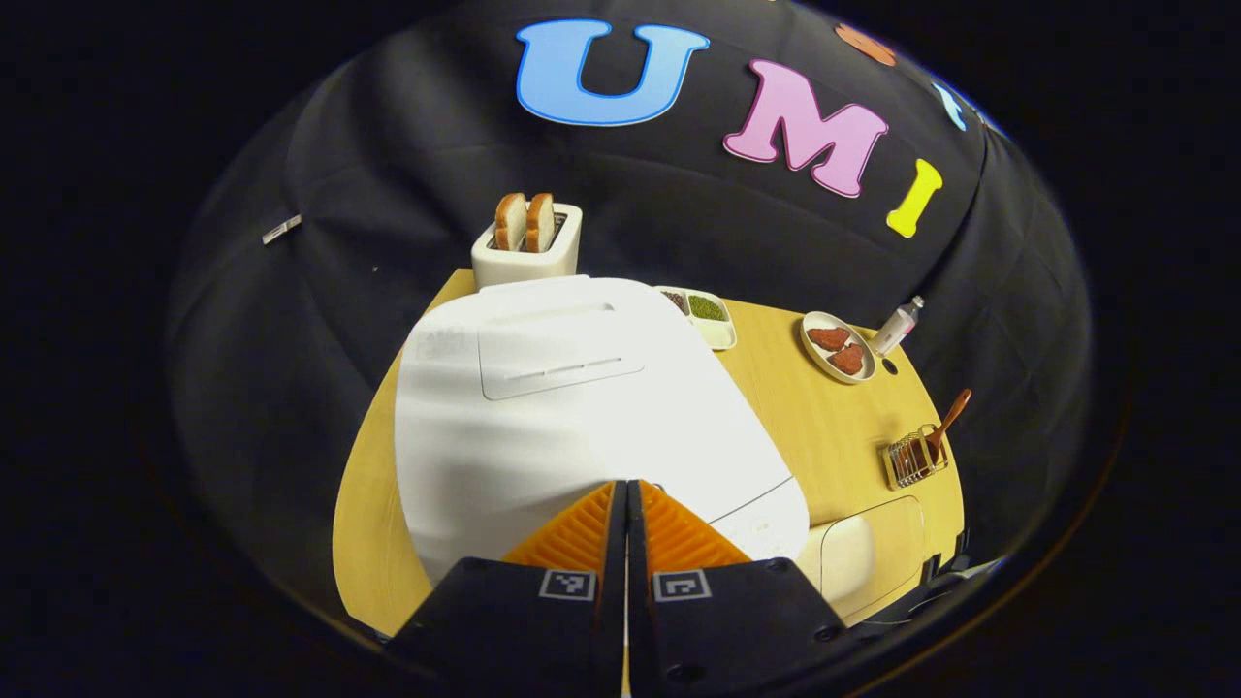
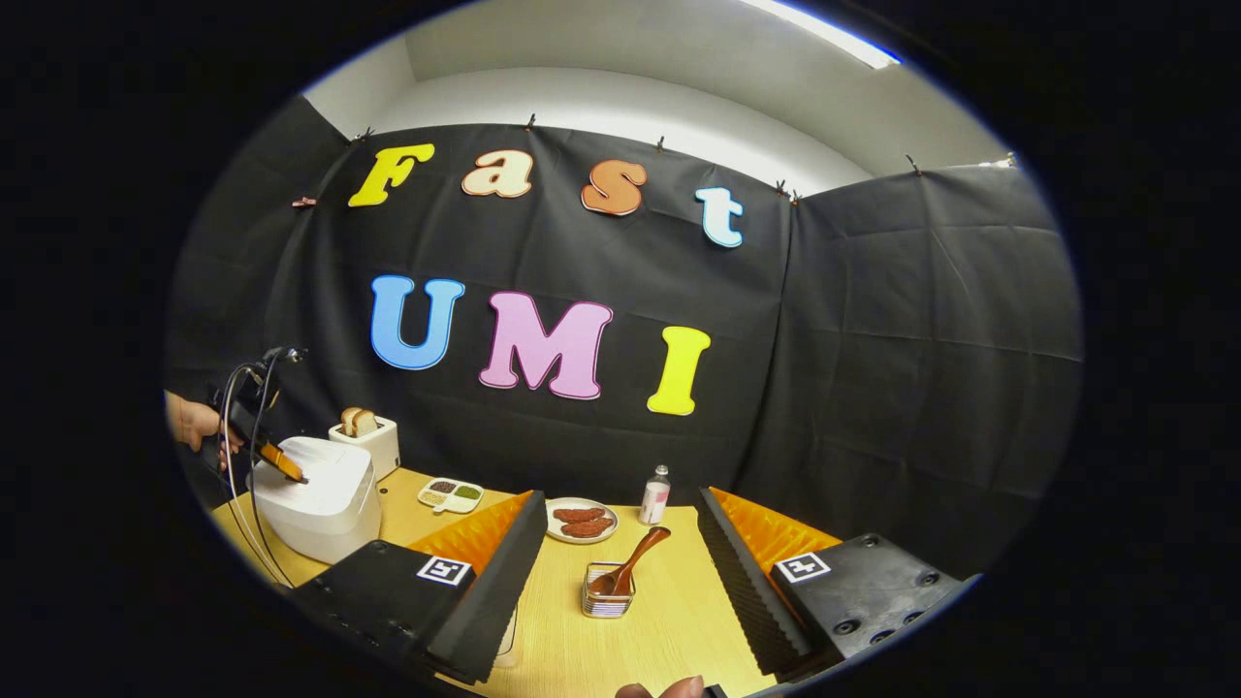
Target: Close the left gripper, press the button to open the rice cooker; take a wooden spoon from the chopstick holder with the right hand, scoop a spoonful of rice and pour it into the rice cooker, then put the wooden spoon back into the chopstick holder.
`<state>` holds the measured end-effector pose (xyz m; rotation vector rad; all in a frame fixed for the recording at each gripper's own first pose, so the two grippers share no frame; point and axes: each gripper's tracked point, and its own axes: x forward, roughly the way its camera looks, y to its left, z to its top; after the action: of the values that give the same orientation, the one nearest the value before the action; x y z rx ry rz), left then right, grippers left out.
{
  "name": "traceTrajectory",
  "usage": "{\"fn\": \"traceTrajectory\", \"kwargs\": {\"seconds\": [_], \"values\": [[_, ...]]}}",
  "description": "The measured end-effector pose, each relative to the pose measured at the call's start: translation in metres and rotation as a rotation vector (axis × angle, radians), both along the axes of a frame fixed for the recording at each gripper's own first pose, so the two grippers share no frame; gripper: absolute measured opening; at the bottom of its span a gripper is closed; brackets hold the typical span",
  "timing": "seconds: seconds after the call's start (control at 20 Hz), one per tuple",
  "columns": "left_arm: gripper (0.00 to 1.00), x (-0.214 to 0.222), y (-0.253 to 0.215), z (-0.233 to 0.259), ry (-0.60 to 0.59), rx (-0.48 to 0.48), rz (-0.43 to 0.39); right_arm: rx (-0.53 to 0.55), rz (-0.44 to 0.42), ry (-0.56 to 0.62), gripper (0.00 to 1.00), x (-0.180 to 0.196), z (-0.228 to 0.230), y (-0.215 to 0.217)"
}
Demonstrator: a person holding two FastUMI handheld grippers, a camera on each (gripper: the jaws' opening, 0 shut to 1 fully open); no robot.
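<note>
Left gripper fingers together over rice cooker; right gripper fingers spread

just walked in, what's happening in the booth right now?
A person is working the rice cooker with the left claw. Its fingers are closed together and its tip sits on the front of the closed lid, at the button. The right claw is open and faces the chopstick holder, where the wooden spoon stands untouched. No rice scooped yet.
</note>
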<state>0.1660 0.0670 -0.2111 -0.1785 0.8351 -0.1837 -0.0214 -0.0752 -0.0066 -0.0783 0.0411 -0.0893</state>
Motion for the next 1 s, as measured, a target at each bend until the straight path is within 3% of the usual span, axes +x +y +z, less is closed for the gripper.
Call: {"fn": "traceTrajectory", "kwargs": {"seconds": [0.15,0.65,1.0], "values": [[0.08,0.003,0.003,0.011,-0.027,0.03,0.002,0.002,0.002,-0.007,0.98,0.0,0.004,0.002],[0.07,0.017,0.016,0.084,-0.213,-0.048,0.103,-0.013,0.012,-0.01,0.98,0.006,0.007,0.0],[0.08,0.024,0.037,0.125,-0.399,0.013,0.189,-0.024,0.012,-0.005,0.98,-0.002,0.003,-0.002]]}}
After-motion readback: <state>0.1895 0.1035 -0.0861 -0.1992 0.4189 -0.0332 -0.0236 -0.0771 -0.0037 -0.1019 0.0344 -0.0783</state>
